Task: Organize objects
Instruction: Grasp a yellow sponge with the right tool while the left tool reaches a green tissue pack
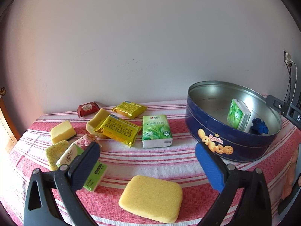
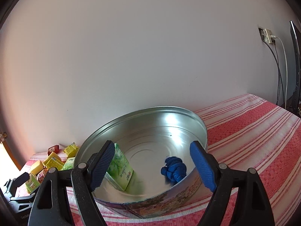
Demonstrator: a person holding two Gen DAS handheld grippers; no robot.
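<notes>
A round blue cookie tin point(image 1: 212, 130) stands open on the striped cloth; it also shows in the right wrist view point(image 2: 199, 124). Inside it lean a green tissue pack point(image 2: 120, 167) and a blue knotted cloth point(image 2: 174, 167). My right gripper point(image 2: 152, 163) is open and empty, hovering over the tin's near rim. My left gripper point(image 1: 147, 162) is open and empty above a yellow sponge point(image 1: 151, 197). Another green tissue pack point(image 1: 156, 130) lies ahead of it.
At the left lie yellow packets point(image 1: 118, 129), a red packet point(image 1: 87, 108), more sponges point(image 1: 62, 130) and small tissue packs point(image 1: 95, 177). A wall stands close behind the table. A socket with cables point(image 2: 269, 35) is at the right.
</notes>
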